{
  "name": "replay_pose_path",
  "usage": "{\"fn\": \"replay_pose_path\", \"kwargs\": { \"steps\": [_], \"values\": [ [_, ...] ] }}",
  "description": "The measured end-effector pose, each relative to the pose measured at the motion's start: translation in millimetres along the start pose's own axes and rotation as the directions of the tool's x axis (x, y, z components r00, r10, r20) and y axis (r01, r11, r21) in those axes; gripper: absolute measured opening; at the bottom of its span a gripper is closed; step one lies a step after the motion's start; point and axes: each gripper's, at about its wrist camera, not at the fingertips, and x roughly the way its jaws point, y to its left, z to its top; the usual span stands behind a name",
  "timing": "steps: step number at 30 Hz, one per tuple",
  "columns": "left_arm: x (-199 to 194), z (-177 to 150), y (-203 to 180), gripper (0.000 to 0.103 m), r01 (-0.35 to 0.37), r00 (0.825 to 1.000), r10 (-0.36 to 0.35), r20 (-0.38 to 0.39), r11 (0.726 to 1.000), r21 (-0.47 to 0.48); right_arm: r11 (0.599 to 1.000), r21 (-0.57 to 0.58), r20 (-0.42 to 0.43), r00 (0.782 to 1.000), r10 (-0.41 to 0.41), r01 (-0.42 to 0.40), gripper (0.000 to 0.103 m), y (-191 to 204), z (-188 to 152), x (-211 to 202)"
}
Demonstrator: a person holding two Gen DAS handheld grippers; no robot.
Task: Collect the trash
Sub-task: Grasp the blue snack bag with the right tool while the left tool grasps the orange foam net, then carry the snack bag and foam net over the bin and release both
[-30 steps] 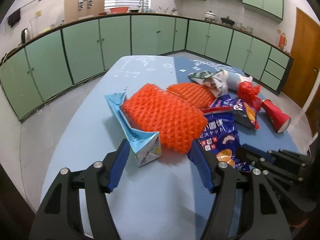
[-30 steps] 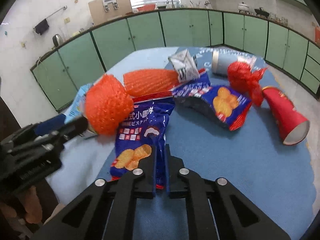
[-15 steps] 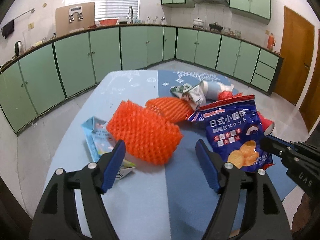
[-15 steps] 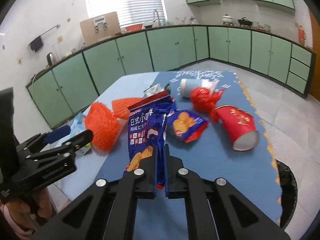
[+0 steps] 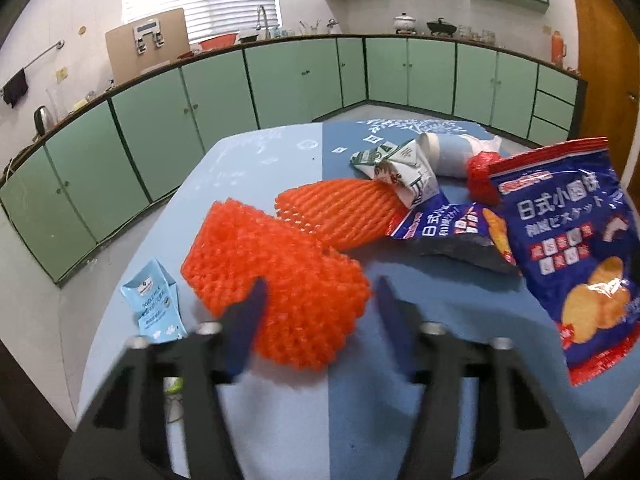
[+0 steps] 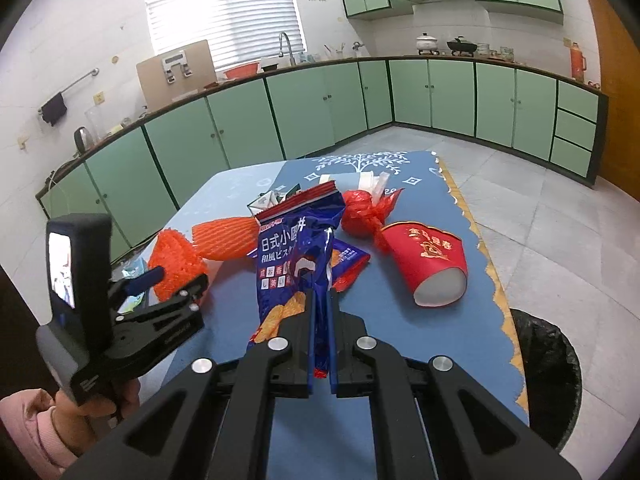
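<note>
Biscuit bag (image 6: 298,256) is pinched by its bottom edge in the right gripper (image 6: 320,344), lifted off the table (image 6: 432,344), probably for the black-lined bin (image 6: 548,376) below its right edge. Left gripper (image 5: 320,320) is spread wide around the orange foam net (image 5: 276,276).

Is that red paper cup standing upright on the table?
No, the red paper cup lies on its side on the blue table, with its open mouth turned toward the camera.

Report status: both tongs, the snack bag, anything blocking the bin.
Right tongs shut on blue biscuit bag, lifted off table. Left tongs open around orange foam net. Black-lined bin right of table; path looks clear.
</note>
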Motion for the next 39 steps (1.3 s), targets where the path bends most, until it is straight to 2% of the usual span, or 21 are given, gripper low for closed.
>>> {"fn": "replay_pose_path", "kwargs": {
  "steps": [2, 3, 4, 8, 14, 22, 26, 29, 33, 39],
  "values": [
    [0, 0, 2, 0.028, -0.003, 1.000, 0.003, -0.005, 1.000, -0.017, 1.000, 0.002, -0.001, 1.000, 0.002, -0.002, 0.005, -2, 0, -1],
    [0, 0, 3, 0.025, -0.004, 1.000, 0.004, -0.003, 1.000, -0.023, 1.000, 0.004, -0.001, 1.000, 0.003, -0.003, 0.005, -2, 0, 0],
    [-3, 0, 5, 0.016, -0.005, 1.000, 0.005, 0.002, 1.000, -0.030, 1.000, 0.005, -0.001, 1.000, 0.004, -0.004, 0.005, -3, 0, -1],
    [-18, 0, 9, 0.012, -0.005, 0.999, 0.007, 0.041, 0.999, -0.052, 1.000, 0.003, 0.004, 1.000, 0.005, -0.005, 0.005, -4, 0, -2],
    [-55, 5, 17, 0.010, 0.040, 0.993, -0.031, 0.112, 0.996, -0.081, 1.000, 0.013, 0.032, 0.999, 0.015, -0.015, 0.005, -5, 2, -14],
    [-104, 17, -5, 0.010, 0.160, 0.968, -0.150, 0.203, 0.987, -0.033, 0.999, 0.050, 0.090, 0.996, 0.003, -0.007, 0.005, -20, 9, -42],
    [-121, 23, -31, 0.010, 0.243, 0.944, -0.242, 0.223, 0.970, 0.024, 0.996, 0.086, 0.117, 0.992, -0.042, 0.032, 0.005, -39, 8, -62],
    [-130, 26, -58, 0.010, 0.325, 0.918, -0.333, 0.216, 0.943, 0.072, 0.989, 0.133, 0.128, 0.988, -0.087, 0.070, 0.005, -59, 3, -77],
    [-136, 26, -99, 0.010, 0.434, 0.873, -0.452, 0.184, 0.891, 0.134, 0.971, 0.193, 0.129, 0.977, -0.169, 0.142, 0.005, -91, -7, -96],
    [-137, 19, -169, 0.010, 0.566, 0.790, -0.603, 0.113, 0.787, 0.246, 0.926, 0.289, 0.098, 0.955, -0.280, 0.242, 0.005, -138, -29, -117]
  ]
}}
